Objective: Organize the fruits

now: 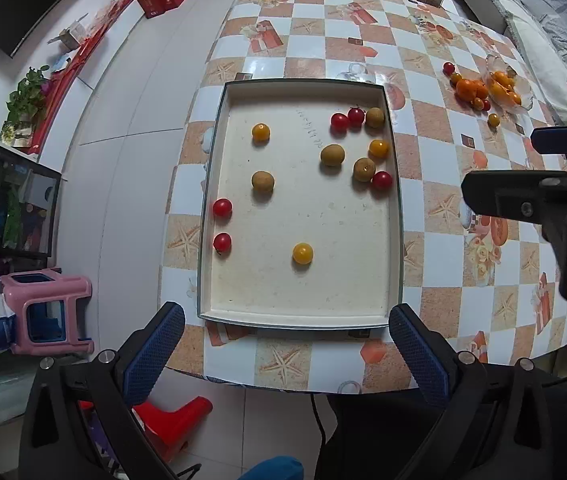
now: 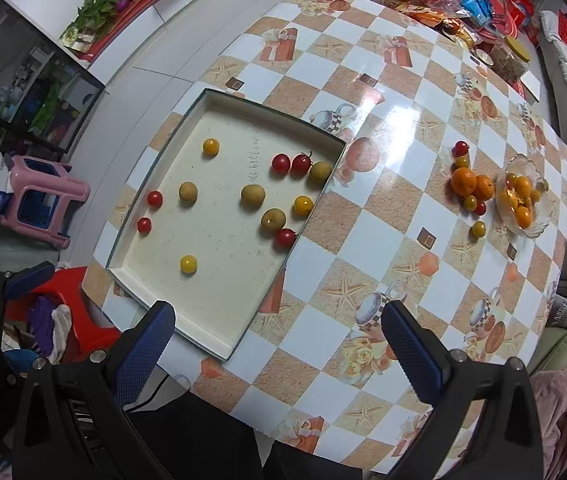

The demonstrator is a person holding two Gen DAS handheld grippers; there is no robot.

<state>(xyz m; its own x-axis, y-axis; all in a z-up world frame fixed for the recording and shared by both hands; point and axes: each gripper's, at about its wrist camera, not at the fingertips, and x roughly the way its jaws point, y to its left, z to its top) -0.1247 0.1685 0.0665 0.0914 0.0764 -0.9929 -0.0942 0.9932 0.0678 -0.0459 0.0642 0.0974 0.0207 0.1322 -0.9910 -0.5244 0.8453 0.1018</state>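
Covering the table (image 2: 383,240) is a glossy checkered cloth with starfish prints; a white tray (image 1: 303,316) near its front edge holds scattered red, yellow and brown fruits (image 1: 331,155). Left gripper (image 1: 285,354) and right gripper (image 2: 277,350) hover spread apart, empty, above pale floor tiles (image 1: 143,92) and a pink stool (image 1: 49,312).

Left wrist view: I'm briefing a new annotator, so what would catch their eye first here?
Probably the shallow white tray near the table's front edge, dotted with loose red and yellow cherry tomatoes and brownish round fruits. Next, the pile of oranges beside a glass bowl far right on the checkered tablecloth. Both the left gripper and right gripper hang open, empty.
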